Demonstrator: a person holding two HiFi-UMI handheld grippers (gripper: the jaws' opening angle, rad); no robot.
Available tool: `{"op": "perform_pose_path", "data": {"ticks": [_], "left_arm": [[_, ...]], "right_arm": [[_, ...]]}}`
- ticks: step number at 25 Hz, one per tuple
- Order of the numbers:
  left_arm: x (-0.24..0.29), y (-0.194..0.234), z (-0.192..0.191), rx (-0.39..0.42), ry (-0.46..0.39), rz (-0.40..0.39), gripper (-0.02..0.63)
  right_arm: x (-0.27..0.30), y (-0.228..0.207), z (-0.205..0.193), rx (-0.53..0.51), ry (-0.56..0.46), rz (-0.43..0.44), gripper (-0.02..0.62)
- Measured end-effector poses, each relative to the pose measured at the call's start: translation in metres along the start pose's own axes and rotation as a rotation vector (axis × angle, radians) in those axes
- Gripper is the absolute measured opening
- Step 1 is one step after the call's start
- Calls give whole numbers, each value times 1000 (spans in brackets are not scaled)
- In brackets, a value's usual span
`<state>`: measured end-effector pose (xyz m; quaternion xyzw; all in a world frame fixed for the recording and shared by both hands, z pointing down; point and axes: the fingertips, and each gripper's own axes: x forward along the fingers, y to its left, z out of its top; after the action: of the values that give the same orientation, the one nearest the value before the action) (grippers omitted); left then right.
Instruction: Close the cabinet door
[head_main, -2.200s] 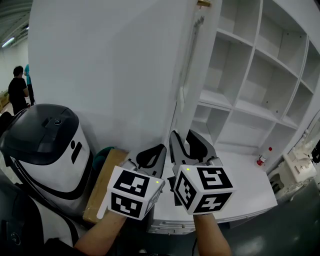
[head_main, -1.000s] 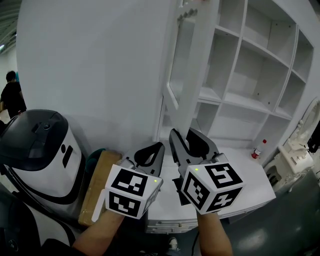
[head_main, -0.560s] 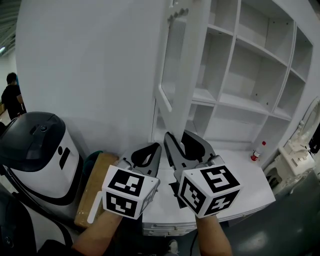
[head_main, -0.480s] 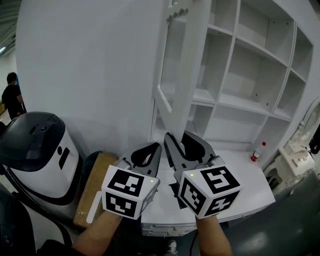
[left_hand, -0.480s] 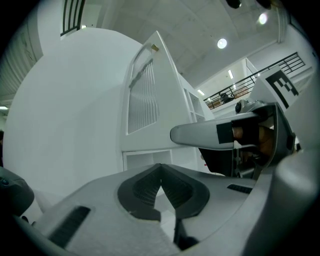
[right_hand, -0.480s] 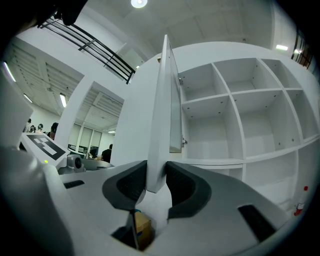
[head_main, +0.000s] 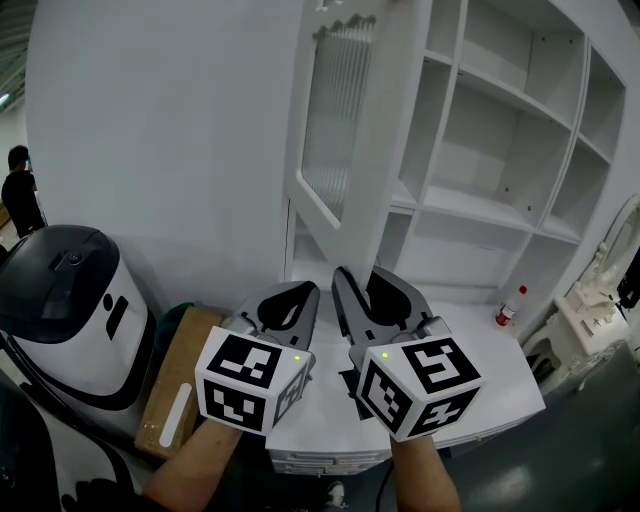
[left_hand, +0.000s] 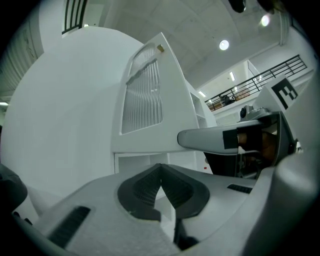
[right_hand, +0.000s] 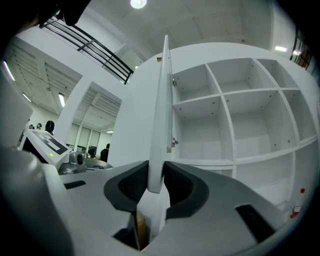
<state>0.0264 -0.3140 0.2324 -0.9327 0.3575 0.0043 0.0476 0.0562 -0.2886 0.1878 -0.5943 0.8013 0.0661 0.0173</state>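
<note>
Left gripper (left_hand: 160, 169) is riding alongside with jaws pressed together on nothing, seemingly idle and clear of the swing. Right gripper (right_hand: 156, 172) is clamping the lower free edge of the cabinet door (head_main: 335, 125), its jaws having just been closing on that edge, evidently to steer it. Door is standing ajar straight ahead of that gripper, with shelving (head_main: 480, 205) lying exposed to its right.
</note>
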Motion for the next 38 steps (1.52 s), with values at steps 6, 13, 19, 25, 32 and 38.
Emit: {"op": "perform_pose_path", "data": {"ticks": [6, 13, 19, 25, 32, 38], "left_arm": [[19, -10, -2, 2, 5, -8, 12], [47, -22, -6, 0, 12, -21, 12], [71, -31, 0, 0, -4, -22, 11], [91, -38, 5, 8, -14, -27, 11], [115, -43, 6, 25, -8, -19, 12], [139, -49, 4, 37, 5, -6, 12]], "right_arm": [[-4, -28, -3, 12, -7, -21, 81], [-4, -58, -6, 21, -4, -1, 80], [-2, -81, -8, 32, 4, 28, 80], [3, -104, -11, 35, 14, 42, 89], [9, -129, -12, 47, 11, 78, 97], [18, -152, -15, 58, 13, 114, 106]]}}
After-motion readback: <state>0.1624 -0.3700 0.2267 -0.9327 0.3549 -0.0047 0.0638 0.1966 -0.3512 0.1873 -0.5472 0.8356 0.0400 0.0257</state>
